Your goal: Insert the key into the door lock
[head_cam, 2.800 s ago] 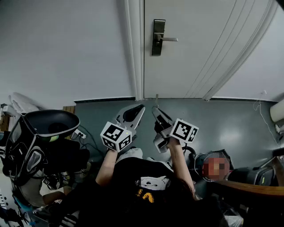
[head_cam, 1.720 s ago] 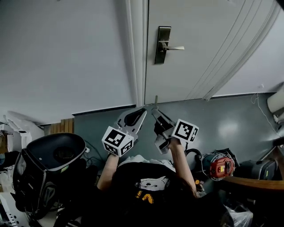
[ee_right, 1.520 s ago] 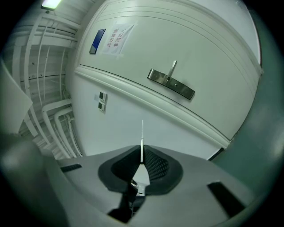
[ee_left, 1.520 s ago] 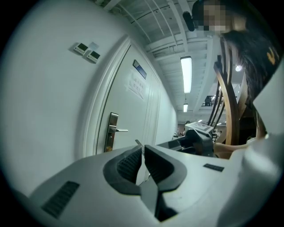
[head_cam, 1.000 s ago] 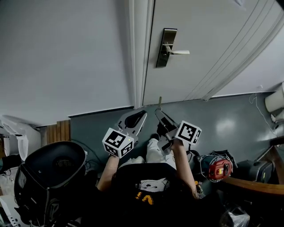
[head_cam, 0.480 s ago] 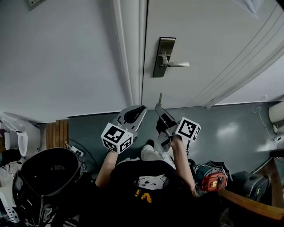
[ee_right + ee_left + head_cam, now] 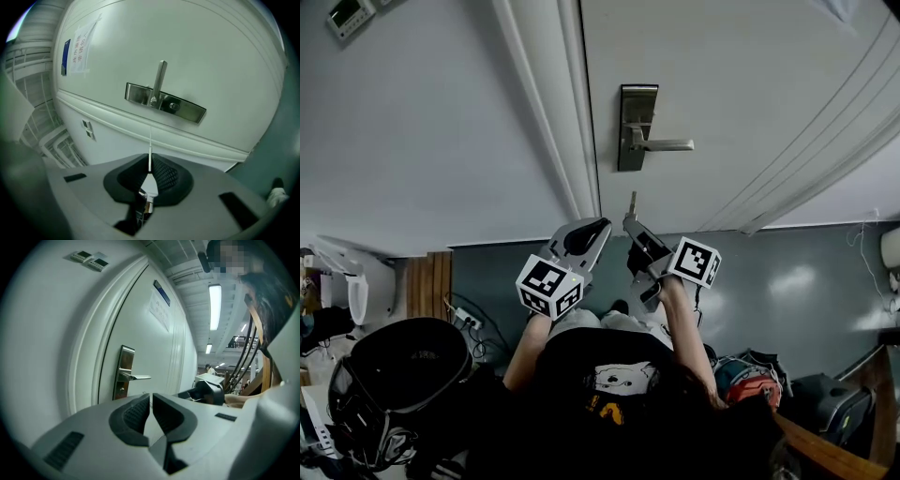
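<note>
A person stands in front of a pale door [image 7: 750, 94] and holds a pair of tongs in each hand. The right tongs [image 7: 630, 221] are closed on a key [image 7: 632, 202]. In the right gripper view the two dark pads pinch the key [image 7: 150, 150] at its lower part, and its thin blade sticks out forward from the right tongs [image 7: 149, 176] and points toward the door. The key is not in the lock. Its tip is in the air, apart from the metal lock plate [image 7: 636, 127], which is higher on the door in the head view. The lever handle [image 7: 661, 145] sticks out from this plate to the side, and a small round keyhole [image 7: 174, 107] sits on the plate [image 7: 165, 101] beside the handle [image 7: 159, 79].

The left tongs [image 7: 600, 226] are just beside the right ones, on the side of the door frame [image 7: 572, 112]. In the left gripper view their jaws are together and there is nothing between them [image 7: 151, 401].

A grey floor [image 7: 787, 272] is below the door, and a black bag [image 7: 394, 366] lies at the person's left.
</note>
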The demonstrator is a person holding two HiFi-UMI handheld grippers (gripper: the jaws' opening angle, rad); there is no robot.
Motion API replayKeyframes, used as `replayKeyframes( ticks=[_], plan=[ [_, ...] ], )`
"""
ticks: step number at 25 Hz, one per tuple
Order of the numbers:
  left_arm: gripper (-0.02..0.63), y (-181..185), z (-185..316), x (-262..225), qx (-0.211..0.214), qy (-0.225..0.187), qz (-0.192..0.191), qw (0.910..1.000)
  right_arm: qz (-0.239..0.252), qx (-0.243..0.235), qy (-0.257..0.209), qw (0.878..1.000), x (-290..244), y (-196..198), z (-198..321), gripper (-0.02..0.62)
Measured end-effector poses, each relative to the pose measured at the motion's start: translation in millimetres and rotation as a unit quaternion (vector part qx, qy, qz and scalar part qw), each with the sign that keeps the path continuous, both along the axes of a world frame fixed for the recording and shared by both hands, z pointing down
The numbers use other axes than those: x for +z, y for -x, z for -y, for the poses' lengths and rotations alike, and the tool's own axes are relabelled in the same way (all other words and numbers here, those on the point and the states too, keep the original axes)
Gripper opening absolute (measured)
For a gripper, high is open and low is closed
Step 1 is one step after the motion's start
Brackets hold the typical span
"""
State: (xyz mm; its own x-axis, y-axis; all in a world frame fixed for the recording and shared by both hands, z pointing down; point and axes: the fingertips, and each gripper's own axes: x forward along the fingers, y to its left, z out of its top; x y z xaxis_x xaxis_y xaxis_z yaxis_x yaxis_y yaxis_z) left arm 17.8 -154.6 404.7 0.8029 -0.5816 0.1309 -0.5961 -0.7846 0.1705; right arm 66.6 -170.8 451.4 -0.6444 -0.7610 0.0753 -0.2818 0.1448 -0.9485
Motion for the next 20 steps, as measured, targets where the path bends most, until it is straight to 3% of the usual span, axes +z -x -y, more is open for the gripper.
replayKeyframes(
  ticks=[20],
  plan=[
    [0.023,3,15,-5,-0.029,-0.009,-0.011,0.9995,0.033,-0.029,0.018,0.999,16,-2,43,0.021]
  ],
)
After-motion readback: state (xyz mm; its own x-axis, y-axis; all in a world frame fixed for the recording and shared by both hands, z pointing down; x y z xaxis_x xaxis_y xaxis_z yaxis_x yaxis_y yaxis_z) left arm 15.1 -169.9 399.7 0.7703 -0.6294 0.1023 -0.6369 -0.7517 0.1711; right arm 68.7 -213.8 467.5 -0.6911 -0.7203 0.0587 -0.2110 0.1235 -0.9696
